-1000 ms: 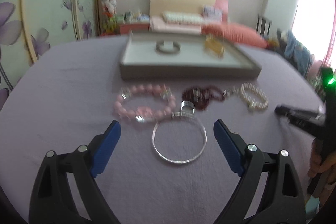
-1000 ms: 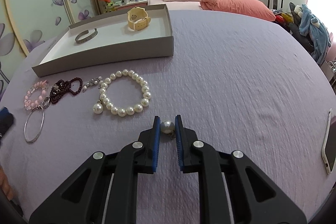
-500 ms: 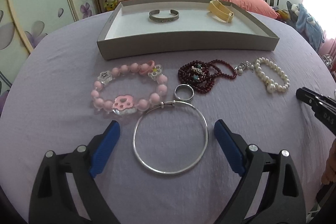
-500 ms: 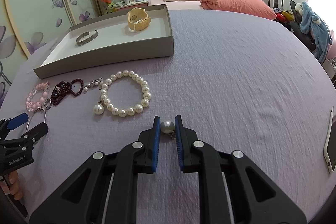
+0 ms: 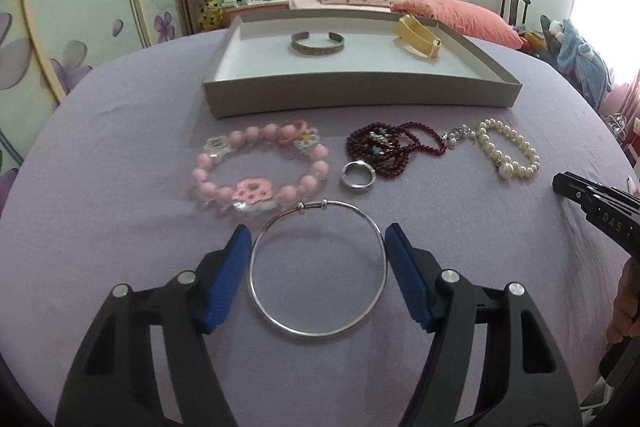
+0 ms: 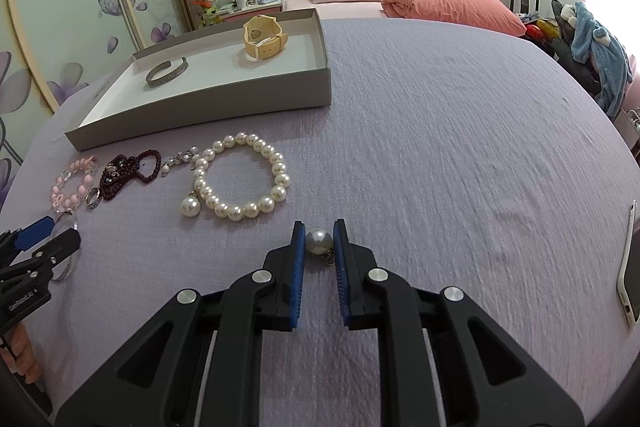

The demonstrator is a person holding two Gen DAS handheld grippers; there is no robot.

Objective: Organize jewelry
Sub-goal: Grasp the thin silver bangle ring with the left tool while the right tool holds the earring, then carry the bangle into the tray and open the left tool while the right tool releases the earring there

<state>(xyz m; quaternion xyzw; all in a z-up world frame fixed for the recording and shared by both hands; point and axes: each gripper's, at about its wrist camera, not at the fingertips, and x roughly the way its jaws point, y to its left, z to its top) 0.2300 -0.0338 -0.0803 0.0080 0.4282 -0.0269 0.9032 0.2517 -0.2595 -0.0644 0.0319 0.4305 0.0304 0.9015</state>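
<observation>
The silver bangle [image 5: 318, 269] lies flat on the lilac bedspread [image 5: 120, 155], in front of the grey tray [image 5: 360, 95], with its sliding clasp pointing toward the tray. It's a plain ring, so no real long axis to line up. The left gripper [image 5: 318, 259] straddles it, jaws just closing in, blue pads [image 5: 224, 279] almost at the rim on either side but not yet pressing, as far as I can tell. That straddle looks chosen to pinch the hoop across its width. Between bangle and tray sit the small ring [image 5: 357, 177], pink bead bracelet [image 5: 256, 167] and dark red beads [image 5: 384, 149]; the pearl bracelet [image 6: 240, 181] lies further right. Right of that again, the right gripper [image 6: 319, 241] is pinching a loose pearl [image 6: 319, 242], low over the bedspread. Inside the tray, a cuff [image 5: 318, 43] and yellow watch [image 6: 264, 37] already rest.
</observation>
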